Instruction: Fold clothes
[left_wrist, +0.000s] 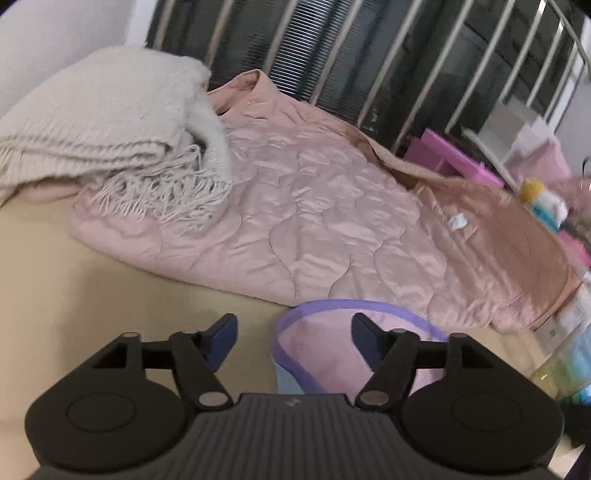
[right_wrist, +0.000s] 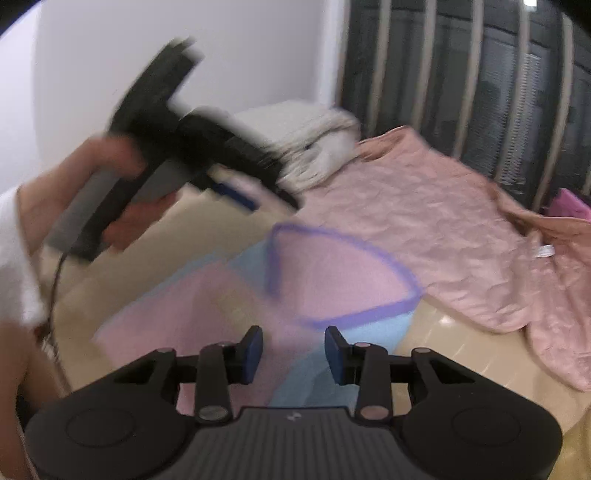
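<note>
A small pink and light-blue garment with purple trim (right_wrist: 325, 284) lies flat on the beige surface; its trimmed edge also shows in the left wrist view (left_wrist: 325, 354). My left gripper (left_wrist: 293, 338) is open and empty, its right finger over the garment's trimmed edge. In the right wrist view the left gripper (right_wrist: 236, 199) is held in the air by a hand, blurred, above the garment's far left side. My right gripper (right_wrist: 293, 354) is open and empty just above the garment's near part.
A pink quilted jacket (left_wrist: 325, 214) lies spread behind the garment, also in the right wrist view (right_wrist: 443, 236). A folded cream fringed blanket (left_wrist: 110, 136) sits at the far left. Metal bed rails (left_wrist: 369, 55) stand behind. Pink boxes (left_wrist: 454, 155) and bottles (left_wrist: 546, 206) are at the right.
</note>
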